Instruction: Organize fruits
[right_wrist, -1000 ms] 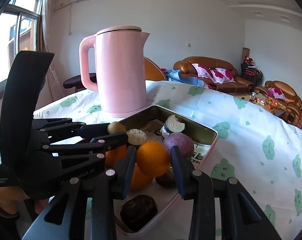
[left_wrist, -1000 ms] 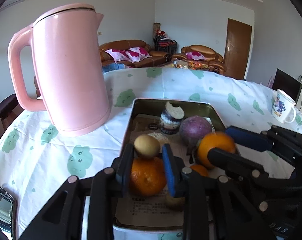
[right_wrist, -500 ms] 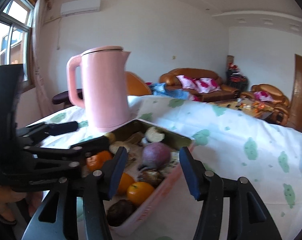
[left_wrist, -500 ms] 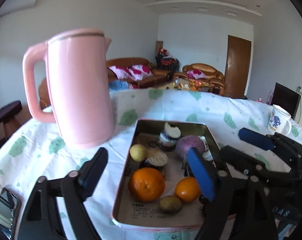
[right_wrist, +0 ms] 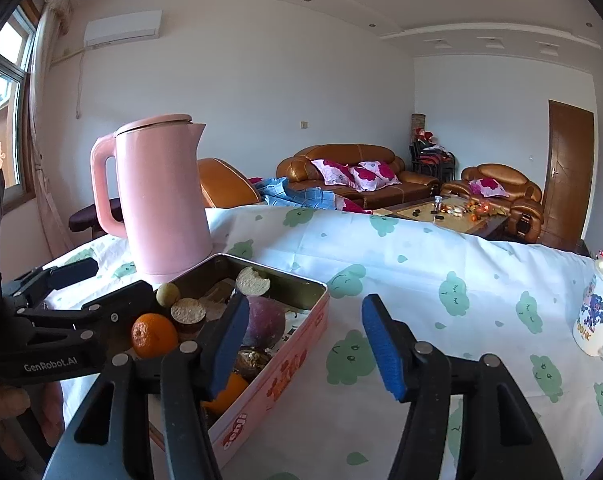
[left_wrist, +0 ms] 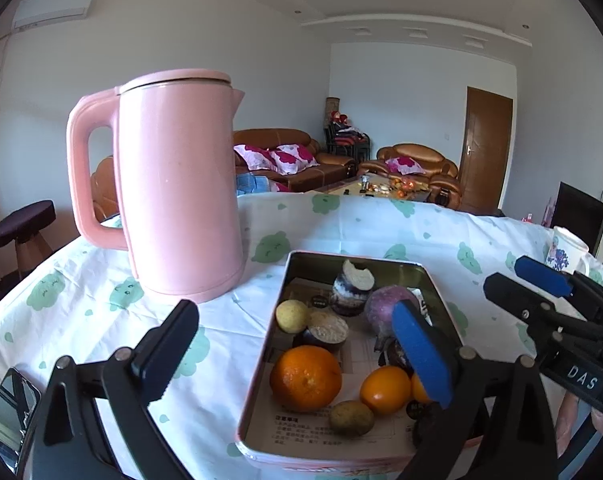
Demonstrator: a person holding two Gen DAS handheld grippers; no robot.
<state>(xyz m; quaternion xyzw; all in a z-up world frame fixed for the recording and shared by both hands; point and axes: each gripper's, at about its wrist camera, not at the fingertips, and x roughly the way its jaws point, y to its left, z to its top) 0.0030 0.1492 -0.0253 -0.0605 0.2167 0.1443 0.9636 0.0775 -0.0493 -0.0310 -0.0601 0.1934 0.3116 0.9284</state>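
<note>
- Left hand-held gripper [left_wrist: 297, 354] had let go its large orange [left_wrist: 305, 378]; jaws were spreading, empty, above the rectangular pink metal tin [left_wrist: 261, 364];
- Right hand-held gripper [right_wrist: 307, 344], likewise opening, held nothing; both fruits seemed delivered.

Pretty clearly someone's living room: brown leather sofas [right_wrist: 353, 168] with floral cushions, coffee table [right_wrist: 449, 216], wall air conditioner [right_wrist: 121, 28], wooden door [right_wrist: 569, 168].
</note>
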